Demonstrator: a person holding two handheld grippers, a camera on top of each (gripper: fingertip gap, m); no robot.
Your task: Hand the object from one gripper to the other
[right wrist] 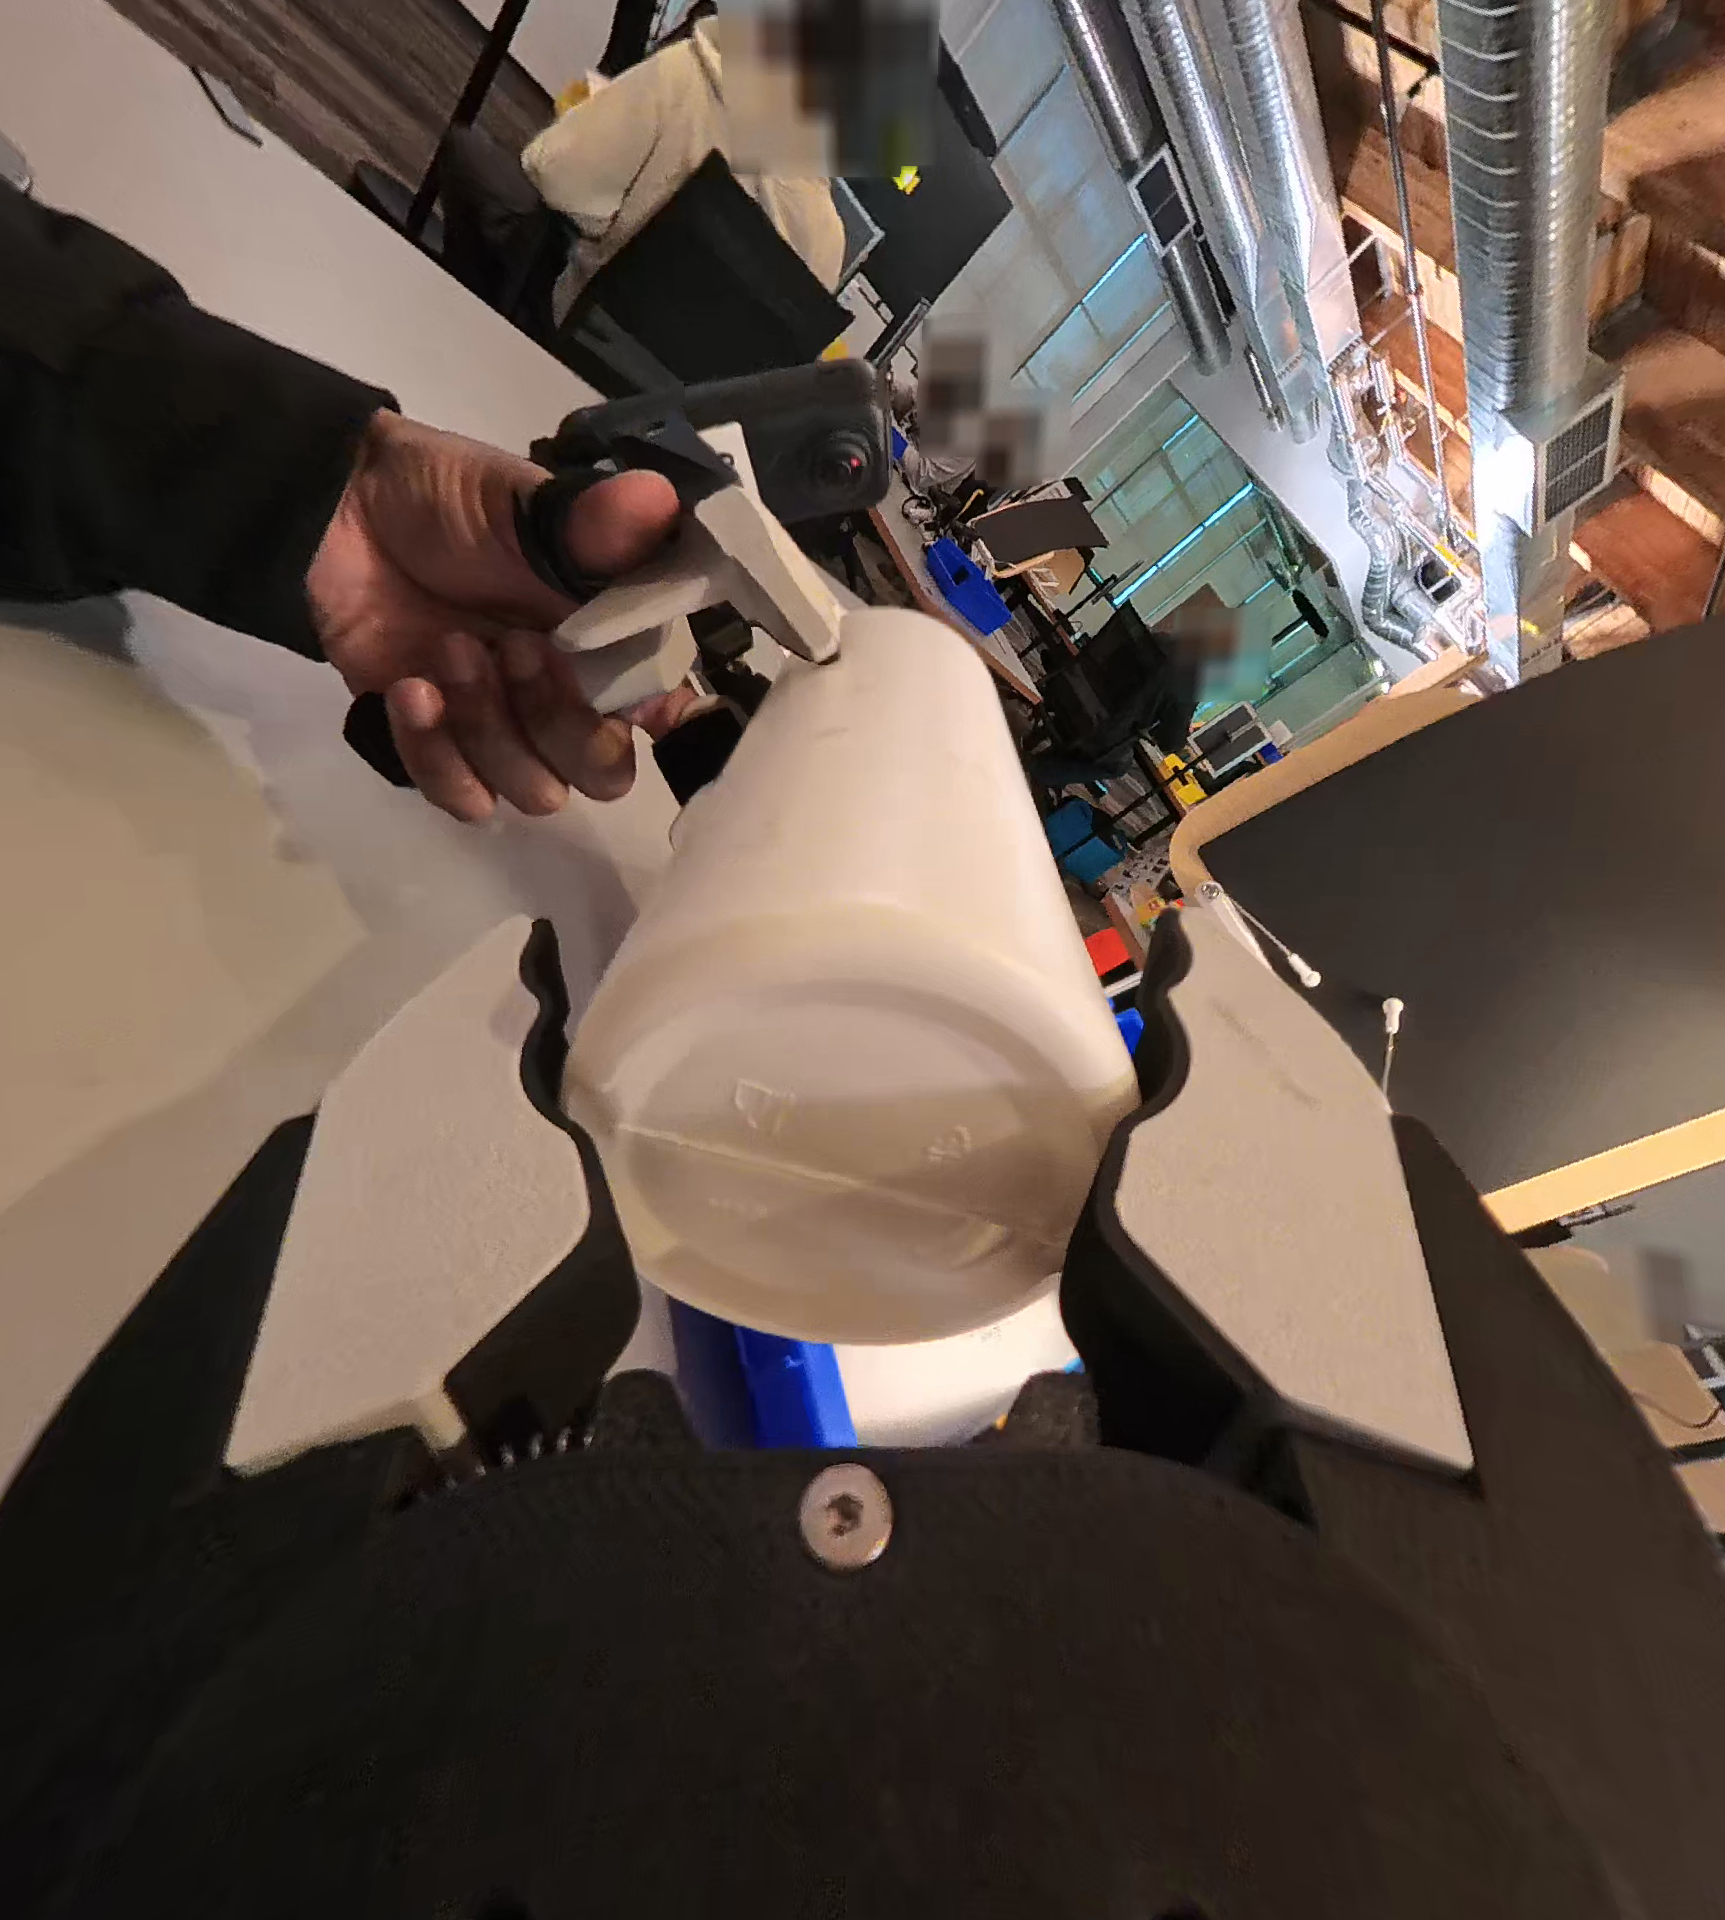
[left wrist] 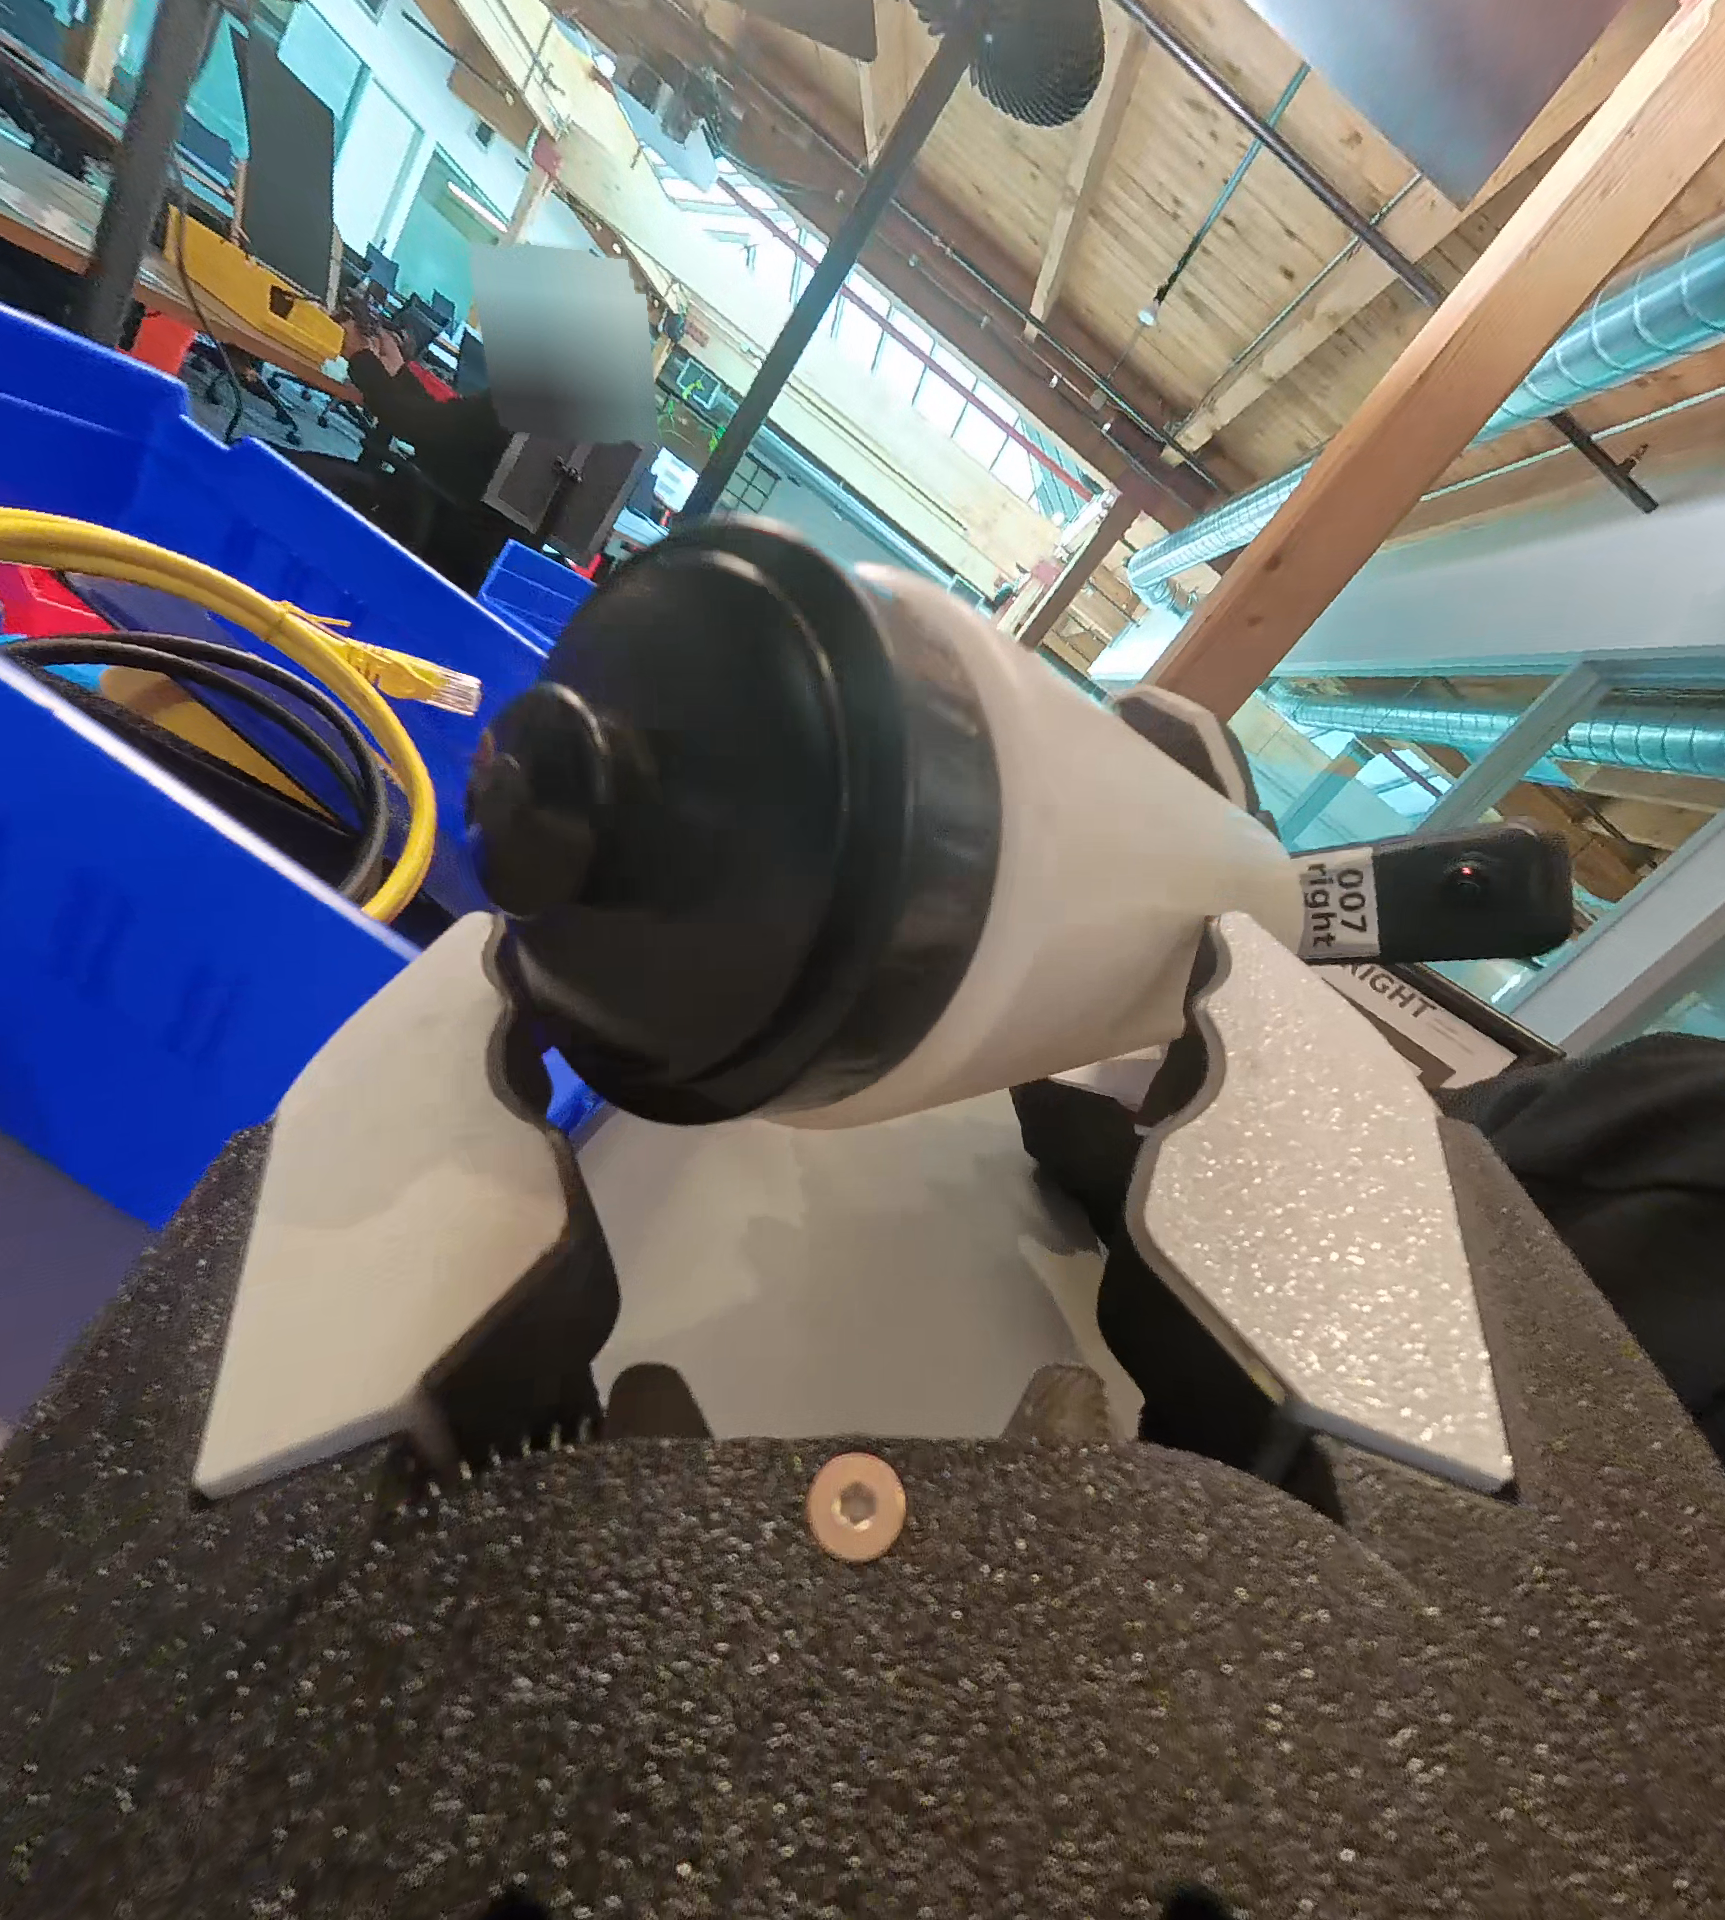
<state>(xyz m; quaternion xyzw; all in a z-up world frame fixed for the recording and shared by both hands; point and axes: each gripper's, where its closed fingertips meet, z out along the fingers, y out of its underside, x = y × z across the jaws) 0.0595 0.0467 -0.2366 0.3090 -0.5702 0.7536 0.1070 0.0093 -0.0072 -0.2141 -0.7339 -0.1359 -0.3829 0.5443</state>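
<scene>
A white bottle (left wrist: 1076,831) with a black cap (left wrist: 733,810) is held in the air between both grippers. My left gripper (left wrist: 853,940) is closed around the cap end, and both fingertips touch the bottle. In the right wrist view the bottle's base (right wrist: 837,1153) sits between the pads of my right gripper (right wrist: 847,1039), which press it on both sides. The left gripper (right wrist: 733,561) and the hand (right wrist: 442,613) holding it show at the bottle's far end. The right gripper's camera (left wrist: 1460,883) shows behind the bottle in the left wrist view.
Blue bins (left wrist: 110,935) stand to the left and hold a yellow cable (left wrist: 318,644) and a black cable. A white table (right wrist: 58,935) lies below. A dark tabletop with a pale edge (right wrist: 1564,935) is to the right. A black sleeve (left wrist: 1668,1195) is at the right.
</scene>
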